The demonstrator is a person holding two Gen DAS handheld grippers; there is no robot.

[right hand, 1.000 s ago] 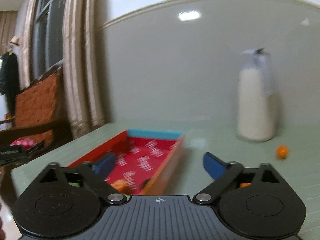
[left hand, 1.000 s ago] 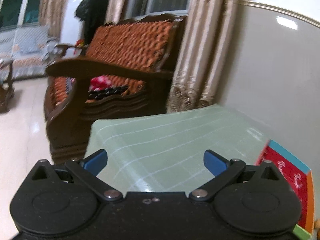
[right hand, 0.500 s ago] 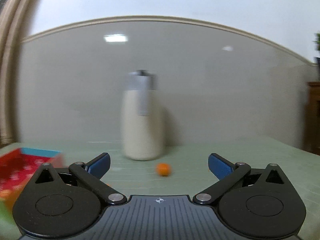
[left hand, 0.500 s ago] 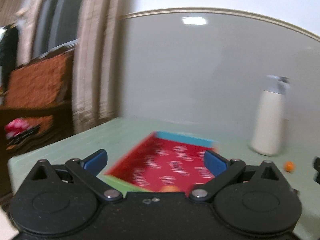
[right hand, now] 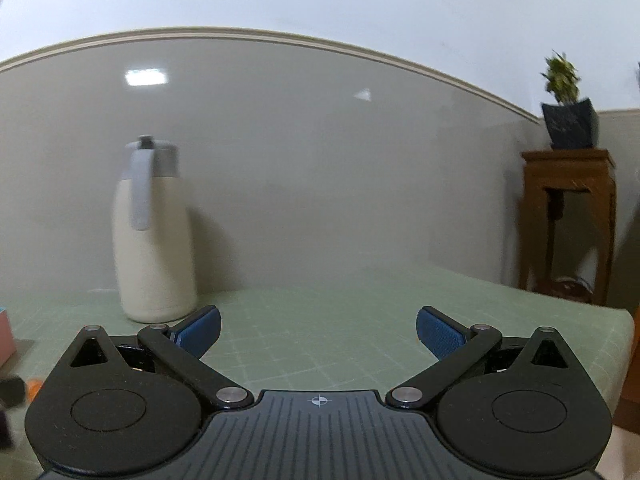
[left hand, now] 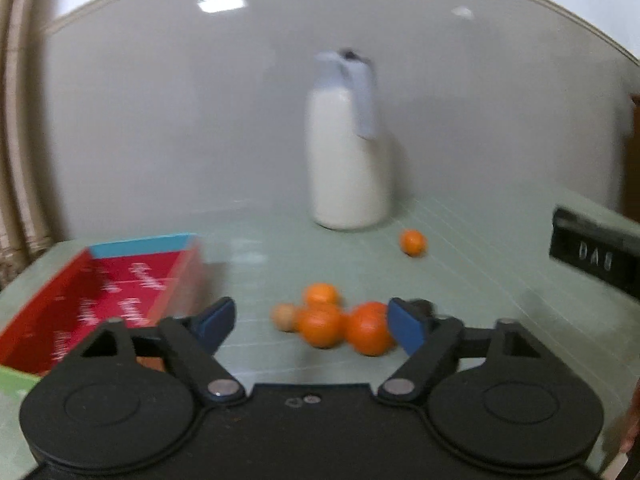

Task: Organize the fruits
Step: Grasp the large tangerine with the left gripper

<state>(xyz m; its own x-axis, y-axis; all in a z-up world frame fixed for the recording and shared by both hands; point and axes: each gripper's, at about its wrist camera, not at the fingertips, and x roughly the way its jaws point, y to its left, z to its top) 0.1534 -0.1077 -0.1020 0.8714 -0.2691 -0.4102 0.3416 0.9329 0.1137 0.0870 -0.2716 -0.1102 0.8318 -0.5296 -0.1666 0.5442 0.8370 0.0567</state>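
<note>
Orange fruits (left hand: 336,322) between left hand-held gripper (left hand: 310,322) fingers.

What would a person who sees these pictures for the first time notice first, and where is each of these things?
The eye goes first to the cluster of oranges on the green table, just ahead of the open left gripper, with one lone orange farther back. Behind them a tall cream jug stands against the wall, and a red box lies to the left.
</note>
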